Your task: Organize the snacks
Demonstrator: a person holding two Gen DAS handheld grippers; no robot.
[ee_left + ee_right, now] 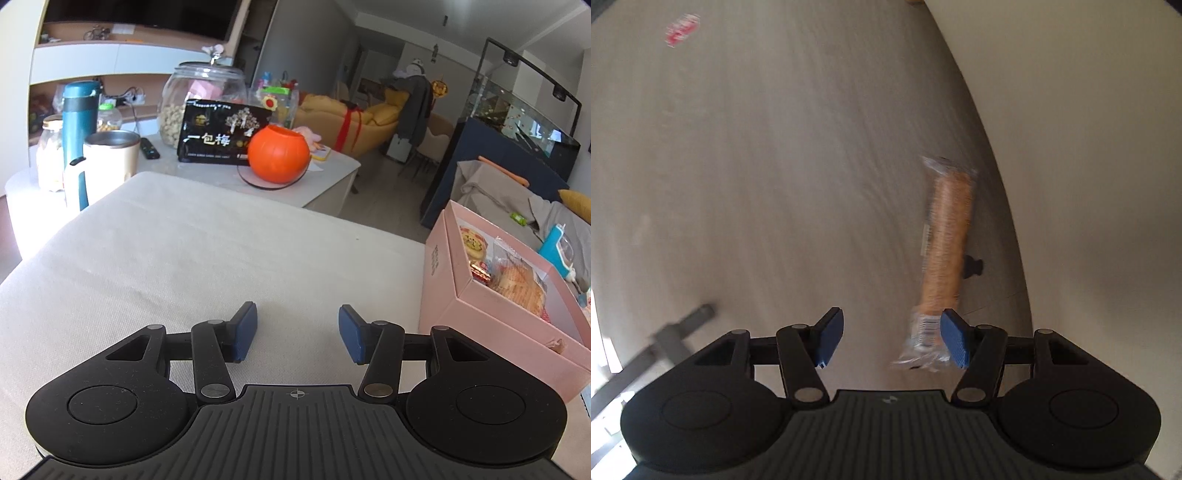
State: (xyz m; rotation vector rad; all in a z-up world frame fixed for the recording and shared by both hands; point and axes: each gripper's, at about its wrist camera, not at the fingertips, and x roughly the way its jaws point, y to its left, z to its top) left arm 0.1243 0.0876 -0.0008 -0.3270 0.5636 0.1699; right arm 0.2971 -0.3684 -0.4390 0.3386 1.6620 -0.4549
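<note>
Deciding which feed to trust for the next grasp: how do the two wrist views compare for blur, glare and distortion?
Left wrist view: sharp, with blown-out glare at the left edge by the cream mug; fisheye bending at the borders; pink box clear. Right wrist view: motion-smeared throughout, the wrapped snack bar and red wrapper soft, lighting dimmer; both grippers stand open.

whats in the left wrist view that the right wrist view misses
Only the left wrist view shows the open pink box holding wrapped snacks, and a table beyond with an orange pumpkin pot, a black snack pack and a glass jar.

Only the right wrist view shows a long wrapped snack, blurred, by the right tongs, and a small red wrapper.

Both show open, empty tongs; left tongs above pale fabric.
</note>
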